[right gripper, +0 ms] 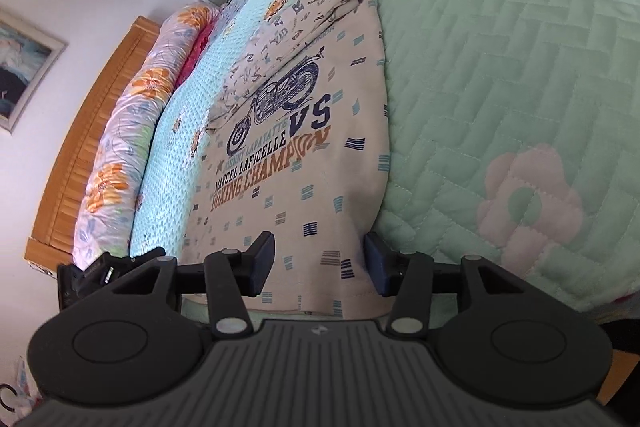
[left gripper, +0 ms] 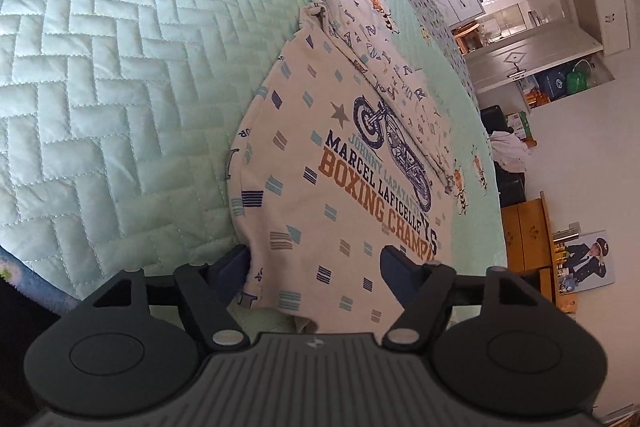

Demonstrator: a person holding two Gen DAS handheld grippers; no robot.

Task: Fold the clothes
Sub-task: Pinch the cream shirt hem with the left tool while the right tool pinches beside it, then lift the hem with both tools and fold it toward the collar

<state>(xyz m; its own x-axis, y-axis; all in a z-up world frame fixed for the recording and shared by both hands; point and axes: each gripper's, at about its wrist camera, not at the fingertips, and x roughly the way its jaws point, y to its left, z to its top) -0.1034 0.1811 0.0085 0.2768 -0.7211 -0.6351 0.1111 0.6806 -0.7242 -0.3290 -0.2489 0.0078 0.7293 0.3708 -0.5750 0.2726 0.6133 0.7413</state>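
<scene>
Lying flat on the mint quilted bedspread [left gripper: 100, 75], the cream T-shirt [left gripper: 320, 163] runs from lower centre to upper centre of the left wrist view, motorcycle print and "BOXING CHAMPION" lettering face up. One side is already turned in over the front, showing a letter-patterned panel [left gripper: 400, 79] along the right of the shirt in that view. That placement suggests a lengthwise fold partly made.

You hold the left gripper [left gripper: 316, 263] at the bottom hem, jaws apart, with the hem corner lying between them; the pads do not press the cloth, so nothing is grasped. The left-hand pad sits just at the shirt's folded edge.

You hold the right gripper [right gripper: 320, 259] likewise at the hem in the lower centre of its view, jaws apart and straddling the fabric near the edge that borders the bedspread, unclenched. Both tools sit at one end of the garment, which I judge as readiness to pinch the hem and carry it toward the collar.

A floral duvet [right gripper: 128, 131] lies rolled against the wooden headboard [right gripper: 76, 147] at left of the right wrist view, well apart from the shirt.
</scene>
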